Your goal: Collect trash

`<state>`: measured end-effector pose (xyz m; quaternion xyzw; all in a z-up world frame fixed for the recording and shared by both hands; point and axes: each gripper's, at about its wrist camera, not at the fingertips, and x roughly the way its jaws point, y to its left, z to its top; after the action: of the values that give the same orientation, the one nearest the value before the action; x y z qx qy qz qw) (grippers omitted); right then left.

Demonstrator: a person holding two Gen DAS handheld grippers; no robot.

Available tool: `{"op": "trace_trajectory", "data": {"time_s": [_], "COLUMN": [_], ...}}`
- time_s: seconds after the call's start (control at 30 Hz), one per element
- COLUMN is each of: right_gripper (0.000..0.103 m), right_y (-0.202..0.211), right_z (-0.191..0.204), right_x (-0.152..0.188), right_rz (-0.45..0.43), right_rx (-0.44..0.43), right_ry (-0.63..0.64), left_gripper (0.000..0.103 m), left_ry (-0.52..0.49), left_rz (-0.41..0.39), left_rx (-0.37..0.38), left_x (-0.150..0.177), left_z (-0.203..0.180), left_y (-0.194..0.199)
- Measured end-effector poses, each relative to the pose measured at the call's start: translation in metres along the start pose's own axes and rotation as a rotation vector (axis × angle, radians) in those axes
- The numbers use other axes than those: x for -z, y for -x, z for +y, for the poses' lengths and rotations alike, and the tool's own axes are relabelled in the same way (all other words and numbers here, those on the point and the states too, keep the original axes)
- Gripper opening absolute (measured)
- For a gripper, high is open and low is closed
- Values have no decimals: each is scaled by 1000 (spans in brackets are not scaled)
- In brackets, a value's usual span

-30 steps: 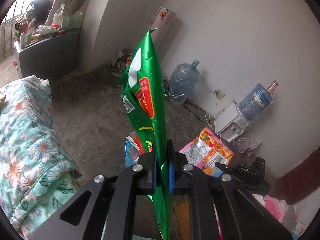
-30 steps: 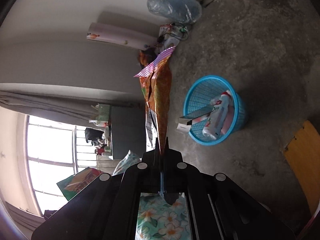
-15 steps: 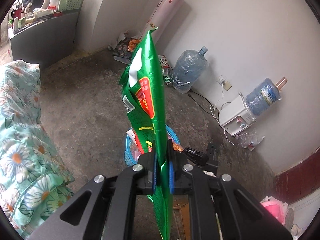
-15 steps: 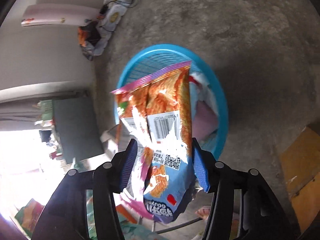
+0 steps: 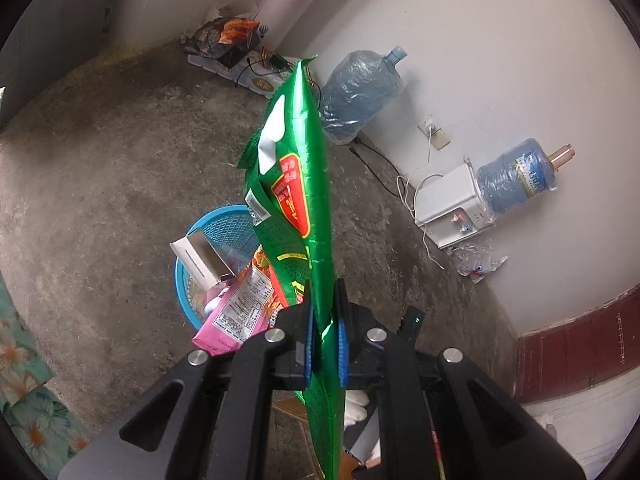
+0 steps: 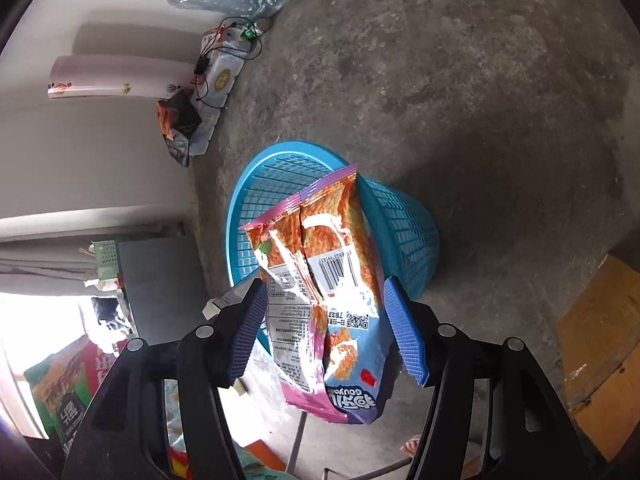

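My left gripper is shut on a green snack bag that stands up edge-on above a blue mesh basket on the concrete floor. My right gripper is open, its blue pads spread on both sides of an orange and pink snack bag. That bag lies loose across the rim of the basket, and it also shows in the left wrist view. A white carton sticks out of the basket.
Two water jugs and a white dispenser stand along the wall with cables on the floor. A floral bedcover is at the left. A brown cardboard sheet lies right of the basket. More wrappers lie by the wall.
My right gripper swung down over the basket, opened and let go of the orange bag, which now rests on the basket. My left gripper moved closer to the basket, still holding the green bag.
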<state>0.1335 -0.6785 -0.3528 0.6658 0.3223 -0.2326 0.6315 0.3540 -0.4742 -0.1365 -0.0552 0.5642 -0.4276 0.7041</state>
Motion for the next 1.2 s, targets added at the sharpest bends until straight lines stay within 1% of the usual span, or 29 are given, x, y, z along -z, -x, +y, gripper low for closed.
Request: {"op": "trace_trajectory", "data": {"time_s": [0.03, 0.07, 0.1, 0.13, 0.17, 0.2, 0.27, 0.3, 0.33, 0.4, 0.5, 0.67, 0.7, 0.87, 0.93, 1.03, 1.1, 1.2], "right_gripper": [58, 58, 58, 58, 58, 58, 58, 58, 58, 58, 58, 58, 58, 58, 58, 58, 58, 58], "right_y": [-1, -2, -1, 0, 2, -1, 0, 0, 1, 1, 0, 2, 3, 11, 17, 29, 37, 28], "right_z": [-3, -6, -10, -15, -20, -22, -28, -30, -32, -35, -35, -30, -29, -25, -21, -13, 0, 24], "right_x": [-1, -1, -1, 0, 1, 1, 3, 4, 6, 9, 10, 13, 13, 12, 9, 1, -9, -30], "right_rz": [1, 2, 2, 3, 5, 8, 15, 21, 25, 28, 33, 35, 35, 24, 3, -45, -79, -80], "right_rx": [-11, -25, -37, -40, -38, -39, -35, -34, -31, -23, -19, -7, -6, -10, -9, -2, -2, 41], "right_ry": [-20, -42, -61, -77, -90, -100, -110, -109, -105, -100, -96, -67, -61, -43, -32, -8, 36, 111], "left_gripper": [18, 27, 52, 66, 66, 66, 66, 66, 66, 66, 66, 66, 66, 66, 66, 66, 66, 66], "left_ry": [-5, 0, 14, 43, 86, 133, 230, 264, 274, 260, 209, 119, 95, 20, -6, -38, -46, -55], "left_rz": [13, 13, 17, 37, 61, 89, 118, 117, 115, 106, 88, 56, 37, -51, -87, -136, -172, -226], "left_rx": [-17, -15, -10, -39, -83, -106, -110, -111, -112, -129, -155, -155, -145, -110, -103, -96, -98, -93], "left_x": [-3, -5, -5, -5, -3, 0, 5, 9, 10, 12, 12, 11, 11, 14, 19, 32, 41, 63], "left_z": [-1, 1, 7, 14, 23, 35, 54, 61, 65, 68, 64, 49, 44, 28, 25, 28, 34, 46], "left_y": [-15, -29, -41, -55, -66, -74, -79, -76, -72, -60, -39, 7, 19, 86, 116, 162, 192, 239]}}
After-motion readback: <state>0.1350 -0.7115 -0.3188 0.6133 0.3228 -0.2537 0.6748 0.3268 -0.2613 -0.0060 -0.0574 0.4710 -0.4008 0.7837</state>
